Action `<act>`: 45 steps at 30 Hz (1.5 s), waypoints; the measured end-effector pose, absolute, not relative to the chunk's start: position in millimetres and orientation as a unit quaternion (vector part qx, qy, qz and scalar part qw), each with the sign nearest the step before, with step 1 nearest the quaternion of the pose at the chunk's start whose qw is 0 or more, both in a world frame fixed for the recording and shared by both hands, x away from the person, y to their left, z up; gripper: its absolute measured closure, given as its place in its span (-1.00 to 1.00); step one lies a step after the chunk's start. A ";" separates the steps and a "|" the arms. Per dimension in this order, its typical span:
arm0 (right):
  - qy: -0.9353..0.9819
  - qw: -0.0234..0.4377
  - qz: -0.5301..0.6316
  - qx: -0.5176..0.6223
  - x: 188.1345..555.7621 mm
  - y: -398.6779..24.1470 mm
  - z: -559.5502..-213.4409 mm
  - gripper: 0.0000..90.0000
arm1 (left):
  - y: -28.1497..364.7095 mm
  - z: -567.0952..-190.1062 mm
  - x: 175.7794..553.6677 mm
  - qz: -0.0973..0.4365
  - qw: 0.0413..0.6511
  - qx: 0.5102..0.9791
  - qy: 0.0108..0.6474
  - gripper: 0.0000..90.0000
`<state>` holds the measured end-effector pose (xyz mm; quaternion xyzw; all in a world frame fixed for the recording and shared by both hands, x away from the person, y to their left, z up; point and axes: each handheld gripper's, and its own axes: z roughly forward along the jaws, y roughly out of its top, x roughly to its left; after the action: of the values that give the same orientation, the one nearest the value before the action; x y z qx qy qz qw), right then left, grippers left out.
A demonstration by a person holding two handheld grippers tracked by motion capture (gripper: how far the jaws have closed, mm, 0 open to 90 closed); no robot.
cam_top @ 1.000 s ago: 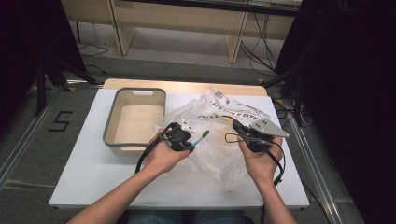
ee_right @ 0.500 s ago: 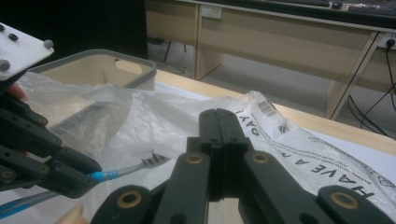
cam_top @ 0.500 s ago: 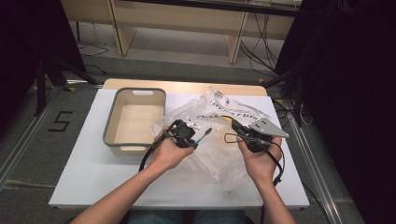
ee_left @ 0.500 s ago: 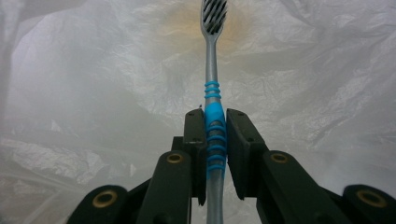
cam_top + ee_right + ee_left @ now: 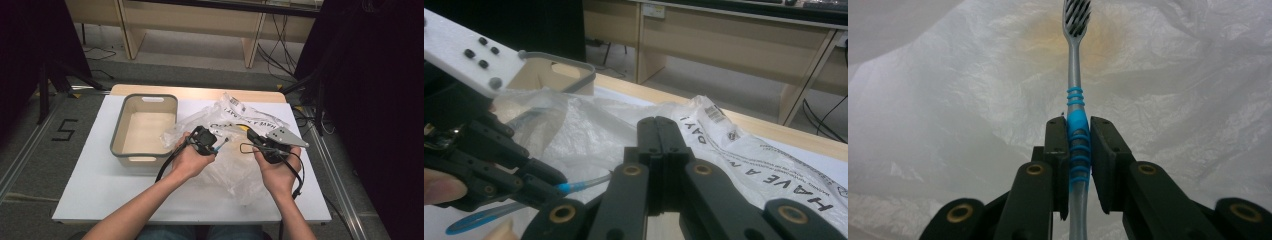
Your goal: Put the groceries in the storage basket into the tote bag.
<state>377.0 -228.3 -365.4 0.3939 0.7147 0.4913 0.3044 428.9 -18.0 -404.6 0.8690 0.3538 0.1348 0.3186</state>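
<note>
A grey toothbrush [image 5: 1074, 100] with a blue ribbed grip is clamped by its handle in my left gripper [image 5: 1079, 122], bristles pointing away into the crumpled clear plastic bag [image 5: 948, 100]. In the high view the left gripper [image 5: 214, 147] holds the toothbrush [image 5: 221, 143] at the bag [image 5: 240, 170], close to my right gripper [image 5: 252, 134]. In the right gripper view, my right gripper [image 5: 656, 122] has its jaws pressed together on the bag's thin film [image 5: 734, 145]. The left gripper [image 5: 546, 182] and the toothbrush [image 5: 584, 186] sit low at the left there.
A grey-rimmed beige bin [image 5: 116, 135] stands at the left on the white table [image 5: 100, 185]. The bag carries black lettering and spreads over the table's right half. Desks and cables lie beyond the far edge.
My left hand has moved right with the toothbrush, closer to the bag and the right gripper. The right hand has stayed put.
</note>
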 end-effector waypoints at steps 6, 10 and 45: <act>0.713 0.303 0.493 0.396 377.6 -229.8 -365.3 1.00 | -26.1 -407.6 436.9 0.147 0.319 0.869 0.348 0.74; 0.714 0.301 0.490 0.400 378.7 -232.1 -365.9 1.00 | -32.2 -411.8 439.7 0.156 0.331 0.867 0.339 0.74; 0.711 0.296 0.487 0.411 381.2 -238.7 -369.7 1.00 | -58.1 -436.0 450.1 0.200 0.350 0.853 0.331 0.71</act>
<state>381.2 -238.7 -369.7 0.4109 0.7114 0.4873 0.2959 450.1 -58.1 -436.0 0.8534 0.3306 0.1998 0.3500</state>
